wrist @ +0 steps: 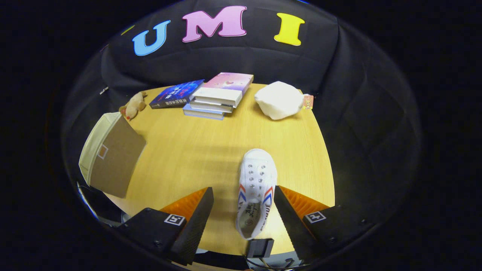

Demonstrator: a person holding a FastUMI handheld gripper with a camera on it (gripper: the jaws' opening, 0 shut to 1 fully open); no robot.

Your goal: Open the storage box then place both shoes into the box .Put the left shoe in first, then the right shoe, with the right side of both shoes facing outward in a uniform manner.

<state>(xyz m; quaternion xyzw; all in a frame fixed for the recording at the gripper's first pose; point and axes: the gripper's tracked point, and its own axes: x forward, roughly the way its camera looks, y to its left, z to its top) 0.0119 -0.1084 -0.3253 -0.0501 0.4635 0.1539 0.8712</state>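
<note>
**Shoe lying between spread fingers**

At lower centre of the frame, the white canvas shoe (256, 188) lies on the wooden table (188, 154), heel toward the camera, toe pointing away; its long axis runs along the fingers. The gripper (243, 195) is released, fingers spread wide, the shoe closer to the right finger, which seems just beside it. Red and blue stripes mark the shoe's sides; metal eyelets dot its upper. At middle left, the fabric storage box (109, 154) stands well apart. Beyond lie stacked books (211, 98), a plush toy (132, 105) and a white pouch (278, 99).
</note>
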